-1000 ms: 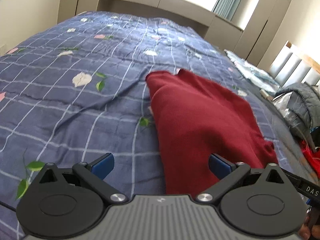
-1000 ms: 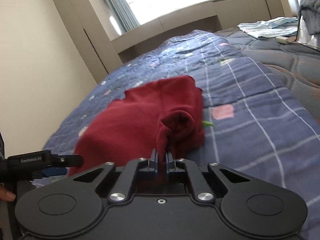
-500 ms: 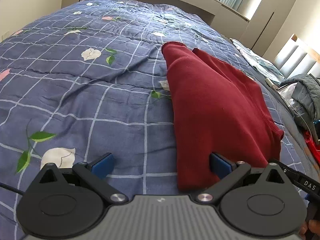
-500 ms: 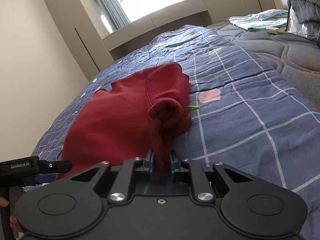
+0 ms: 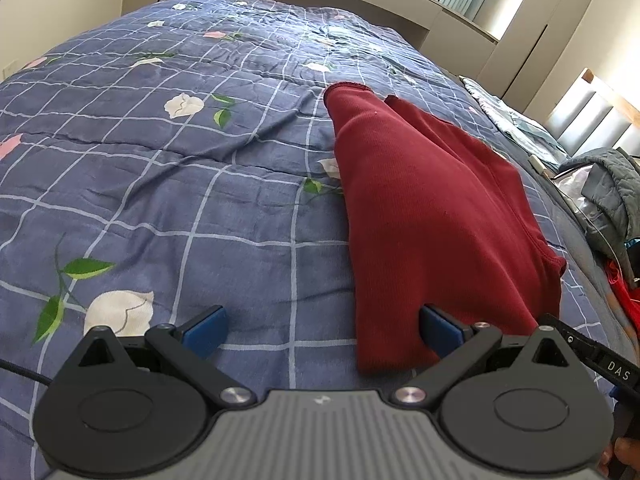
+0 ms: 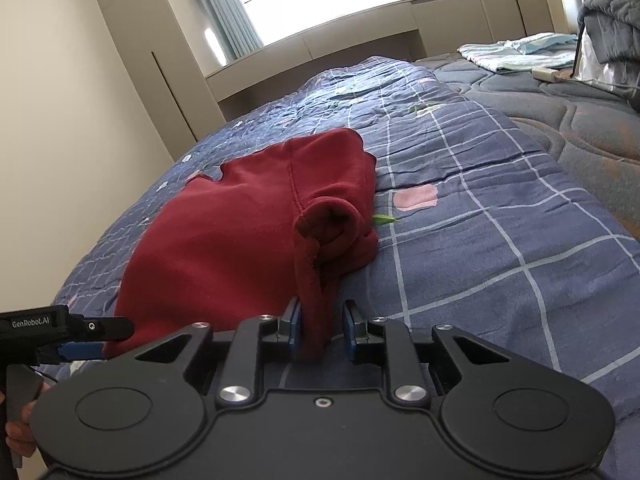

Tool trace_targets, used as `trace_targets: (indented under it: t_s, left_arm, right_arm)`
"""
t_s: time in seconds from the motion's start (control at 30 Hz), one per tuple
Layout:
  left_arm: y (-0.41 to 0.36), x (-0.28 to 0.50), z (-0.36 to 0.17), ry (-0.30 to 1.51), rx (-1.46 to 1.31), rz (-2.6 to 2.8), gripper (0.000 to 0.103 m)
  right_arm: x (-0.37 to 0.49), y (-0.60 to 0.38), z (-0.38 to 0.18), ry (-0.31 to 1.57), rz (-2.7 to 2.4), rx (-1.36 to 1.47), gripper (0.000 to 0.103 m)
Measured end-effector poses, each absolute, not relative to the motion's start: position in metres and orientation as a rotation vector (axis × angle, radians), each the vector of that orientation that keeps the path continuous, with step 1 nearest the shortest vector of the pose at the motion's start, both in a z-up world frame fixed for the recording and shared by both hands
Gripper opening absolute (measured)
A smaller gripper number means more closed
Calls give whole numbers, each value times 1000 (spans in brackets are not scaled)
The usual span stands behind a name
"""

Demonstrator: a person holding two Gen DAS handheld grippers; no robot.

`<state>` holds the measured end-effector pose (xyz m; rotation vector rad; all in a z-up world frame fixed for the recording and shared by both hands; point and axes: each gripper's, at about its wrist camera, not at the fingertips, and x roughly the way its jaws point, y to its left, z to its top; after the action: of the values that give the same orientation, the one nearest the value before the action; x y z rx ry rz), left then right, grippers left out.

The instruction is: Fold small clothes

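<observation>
We saw the dark red knit garment [image 6: 224, 240] lying folded on the blue checked floral quilt [image 5: 180, 200]. Our right gripper [image 6: 320, 326] had just been opening, its jaws slack around the garment's hem, apparently releasing it. Our left gripper [image 5: 320, 324] stood wide apart at the garment's near corner.

Garment [image 5: 432, 208] dark red, plain. Quilt [image 5: 200, 184] blue-purple w/ pale grid, white & pink flowers, green leaves. Claw pads [image 5: 206, 328] blue, bodies black/grey.

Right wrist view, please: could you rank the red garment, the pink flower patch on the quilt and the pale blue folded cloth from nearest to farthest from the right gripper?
1. Red garment: between the right gripper's parted pads.
2. Pink flower patch: ahead, right.
3. Pale blue folded cloth: far right, by the window.
</observation>
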<state>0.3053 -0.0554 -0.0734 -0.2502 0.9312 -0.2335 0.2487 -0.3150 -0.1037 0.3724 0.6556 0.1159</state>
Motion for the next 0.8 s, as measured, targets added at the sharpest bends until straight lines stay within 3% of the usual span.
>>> trace_targets:
  t_s: [0.07, 0.17, 0.23, 0.3, 0.37, 0.43, 0.8]
  left_arm:
    - [-55, 305, -74, 932, -250, -232, 102]
    - [-54, 304, -73, 933, -257, -237, 102]
    - [-49, 303, -73, 932, -277, -246, 102]
    - [-45, 299, -73, 924, -292, -257, 102]
    - [-41, 296, -69, 918, -295, -263, 102]
    - [-38, 293, -61, 907, -292, -254, 103]
    - [-62, 360, -31, 794, -250, -87, 103]
  right_arm:
    - [248, -314, -103, 656, 115, 363, 24]
    - [249, -315, -97, 670, 105, 359, 36]
    - [247, -315, -90, 653, 87, 334, 58]
    - [242, -320, -85, 631, 70, 318, 75]
    - [239, -326, -80, 610, 70, 323, 83]
    - [239, -333, -75, 588, 62, 323, 100]
    - [355, -333, -54, 490, 96, 195, 102]
